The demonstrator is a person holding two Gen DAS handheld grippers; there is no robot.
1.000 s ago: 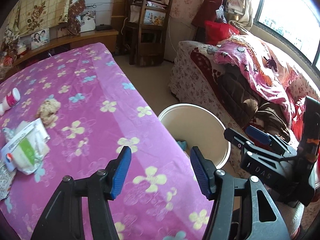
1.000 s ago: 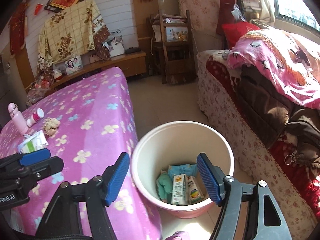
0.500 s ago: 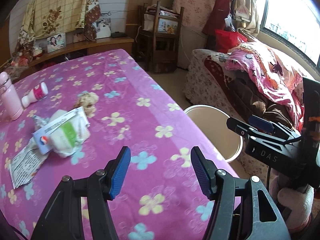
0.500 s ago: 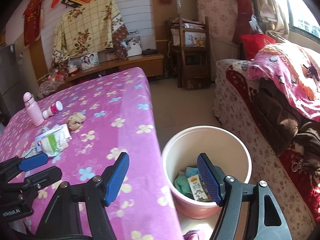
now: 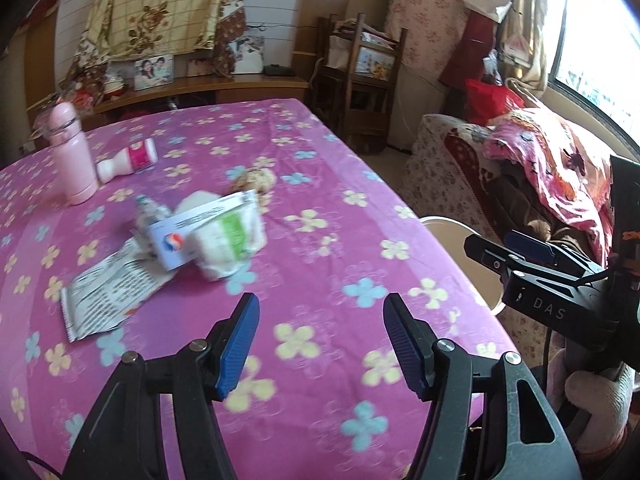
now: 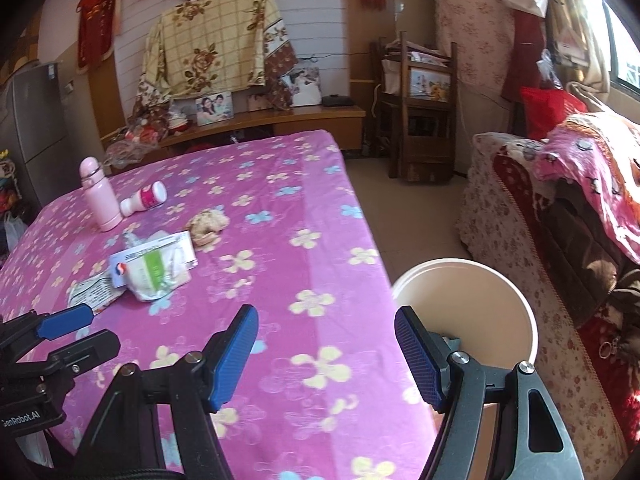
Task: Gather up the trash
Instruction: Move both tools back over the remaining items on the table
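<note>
Trash lies on the pink flowered table (image 5: 320, 272): a white and green wrapper bundle (image 5: 216, 236), a flat printed packet (image 5: 108, 296), a crumpled brown wad (image 5: 256, 180) and a small white bottle with a red label (image 5: 128, 162) on its side. My left gripper (image 5: 320, 344) is open and empty above the table's near edge. My right gripper (image 6: 326, 354) is open and empty, over the table edge beside the white bucket (image 6: 480, 292). The wrapper bundle (image 6: 154, 270) and the wad (image 6: 208, 222) also show in the right wrist view.
A pink flask (image 5: 74, 156) stands upright next to the small bottle. A sofa with a pink blanket (image 6: 592, 184) runs along the right of the bucket. A wooden shelf unit (image 6: 420, 108) and a low sideboard (image 6: 264, 120) stand beyond the table.
Both grippers have swung left, from over the bucket to over the table. The trash pile now lies closer to the middle of both views. Both stay open and empty.
</note>
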